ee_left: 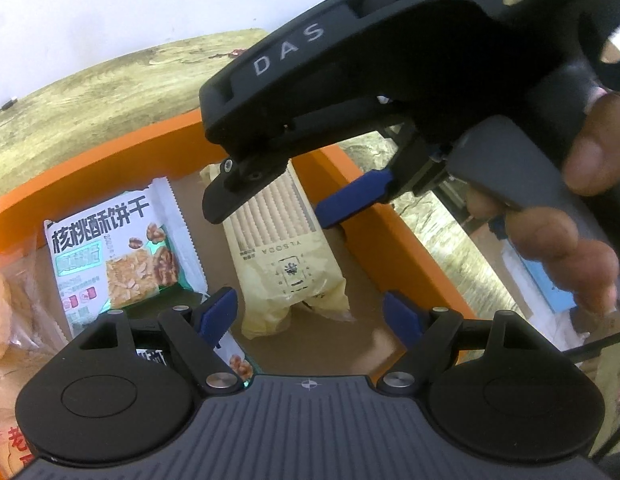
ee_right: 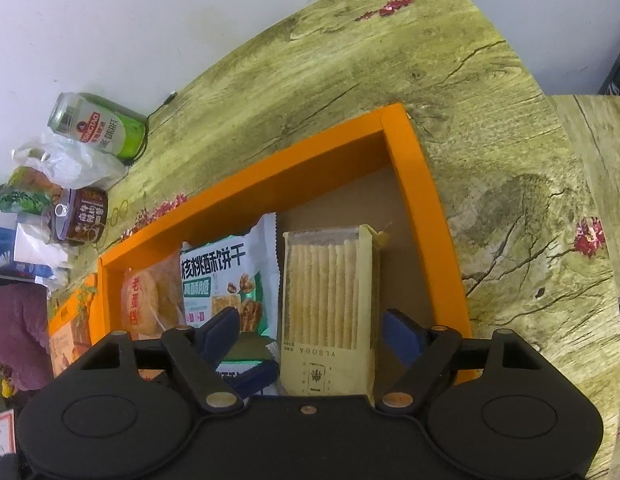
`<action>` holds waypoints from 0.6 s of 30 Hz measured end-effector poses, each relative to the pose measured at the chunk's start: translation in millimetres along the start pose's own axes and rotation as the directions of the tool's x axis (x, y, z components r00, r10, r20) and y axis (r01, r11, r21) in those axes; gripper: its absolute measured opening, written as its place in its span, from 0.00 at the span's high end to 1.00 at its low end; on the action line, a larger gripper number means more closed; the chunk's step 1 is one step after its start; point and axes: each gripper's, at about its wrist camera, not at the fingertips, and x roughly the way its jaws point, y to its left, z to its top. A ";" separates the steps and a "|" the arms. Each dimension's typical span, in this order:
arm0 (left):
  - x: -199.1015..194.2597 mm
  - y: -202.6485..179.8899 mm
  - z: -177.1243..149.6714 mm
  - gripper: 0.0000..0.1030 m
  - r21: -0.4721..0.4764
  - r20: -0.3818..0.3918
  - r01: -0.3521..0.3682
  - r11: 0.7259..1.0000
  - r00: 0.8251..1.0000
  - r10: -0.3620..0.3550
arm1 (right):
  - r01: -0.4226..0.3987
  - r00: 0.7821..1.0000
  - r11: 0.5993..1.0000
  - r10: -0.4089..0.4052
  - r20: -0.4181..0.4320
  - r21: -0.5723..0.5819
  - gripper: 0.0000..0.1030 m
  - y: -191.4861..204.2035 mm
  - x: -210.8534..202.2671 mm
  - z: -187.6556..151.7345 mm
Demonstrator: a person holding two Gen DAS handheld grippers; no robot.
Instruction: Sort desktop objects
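A shallow orange box (ee_right: 424, 200) on the wood-pattern table holds snacks. A pale yellow cracker pack (ee_right: 330, 292) lies flat at the box's right side. My right gripper (ee_right: 312, 334) is open and straddles the pack; its right pad is close to the pack's edge and its left pad stands apart. In the left wrist view the right gripper (ee_left: 273, 208) comes down from the upper right over the far half of the cracker pack (ee_left: 285, 264). My left gripper (ee_left: 310, 314) is open around the pack's near end without touching it.
A walnut biscuit pack (ee_left: 121, 256) and a pastry in a clear bag (ee_right: 149, 304) lie left of the crackers. Beyond the box stand a green can (ee_right: 97, 124), a plastic bag (ee_right: 69, 164) and a brown tin (ee_right: 79, 216). A hand (ee_left: 570, 248) grips the right gripper's handle.
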 end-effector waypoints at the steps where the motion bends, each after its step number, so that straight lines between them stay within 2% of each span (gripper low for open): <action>1: -0.7 -0.2 -0.3 0.21 0.000 -0.001 0.006 1.000 1.000 -0.006 | -0.001 1.000 1.000 0.001 -0.003 0.004 0.30 -1.5 0.7 1.2; 9: -0.8 -8.3 -3.9 0.20 0.004 -0.018 0.049 0.999 0.999 -0.049 | 0.006 1.000 1.000 -0.006 -0.022 -0.006 0.33 -1.8 7.3 5.0; 11: -2.7 -9.2 -2.9 0.20 0.001 -0.011 0.042 0.999 0.999 -0.042 | 0.008 1.000 1.000 -0.008 -0.030 -0.011 0.37 -1.4 9.1 6.1; 18: -1.2 0.1 2.7 0.20 -0.047 0.017 -0.011 0.999 1.000 0.012 | 0.012 0.999 0.999 -0.013 -0.051 -0.030 0.37 -2.4 13.4 9.6</action>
